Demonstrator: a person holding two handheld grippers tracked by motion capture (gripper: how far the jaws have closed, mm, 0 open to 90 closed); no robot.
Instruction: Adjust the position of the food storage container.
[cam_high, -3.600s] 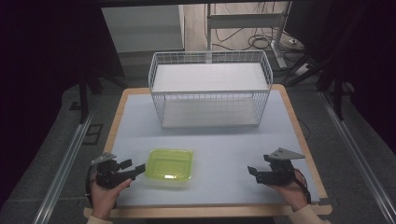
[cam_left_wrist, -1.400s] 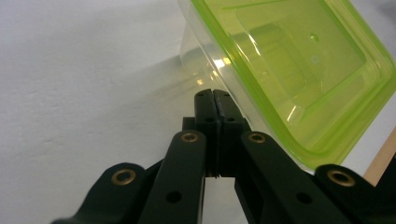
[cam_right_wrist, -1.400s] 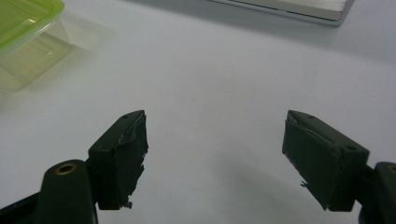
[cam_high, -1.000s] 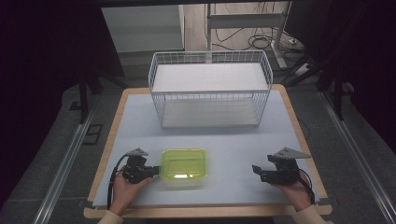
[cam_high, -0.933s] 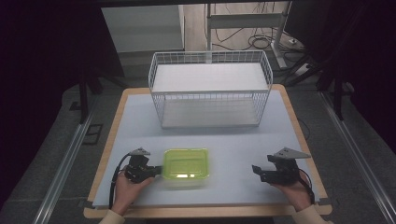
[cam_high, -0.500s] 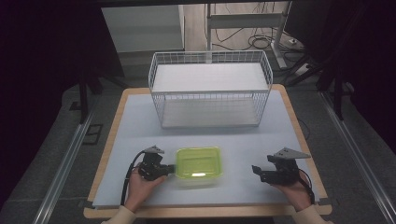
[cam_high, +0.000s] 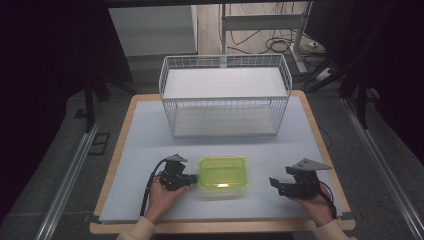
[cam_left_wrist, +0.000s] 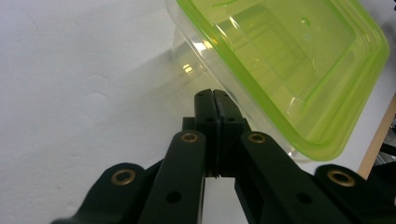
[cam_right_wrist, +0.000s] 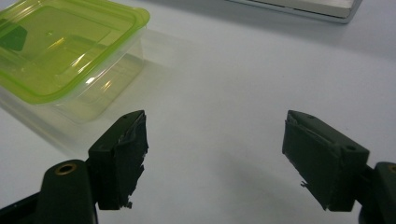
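Pushed rightward: clear plastic container with lime-green lid (cam_high: 222, 176), nudged by clenched left gripper (cam_high: 192, 178).
Empty closed jaws could slip off it across the tabletop (cam_high: 150, 135); right gripper (cam_high: 274, 185) waits spread.

Overhead forward-down view; two close jaw-level views, container (cam_high: 222, 173) shared.

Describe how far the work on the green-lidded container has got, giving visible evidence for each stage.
Done: the container has been slid from the table's left front toward the middle. In hand: the left gripper, jaws shut, presses its tips against the container's side, pushing rather than holding. Left: the right gripper waits open, apart from the container, and the wire basket behind may be its destination, though that is a guess.
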